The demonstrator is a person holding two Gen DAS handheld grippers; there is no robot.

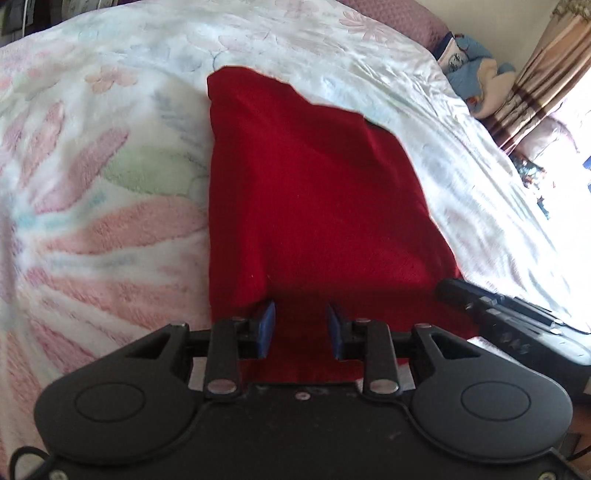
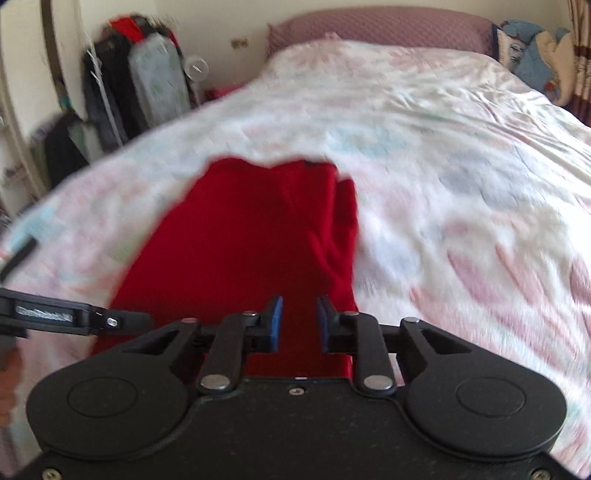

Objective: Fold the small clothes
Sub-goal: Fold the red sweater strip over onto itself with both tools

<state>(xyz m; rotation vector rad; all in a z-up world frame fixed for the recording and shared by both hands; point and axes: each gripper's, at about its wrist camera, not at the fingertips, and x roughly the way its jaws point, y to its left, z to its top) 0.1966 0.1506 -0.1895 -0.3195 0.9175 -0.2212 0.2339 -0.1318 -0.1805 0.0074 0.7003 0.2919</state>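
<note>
Red garment (image 1: 314, 192): folded, centre frame, on floral bed (image 1: 92, 221).
Left gripper (image 1: 301, 325): jaws released, nothing betw. pads.
Right gripper (image 2: 300, 321): jaws apart, empty.

Left wrist view: low, close over bed (image 1: 92, 192), tilted down along own claw (image 1: 301, 325); red garment (image 1: 314, 206) toward 12 o'clock. Right wrist view: same closeness, blurred, probably tilted down too. Shared: garment, bed, headboard (image 2: 388, 26), each other's claw at 3 and 9 o'clock.
</note>
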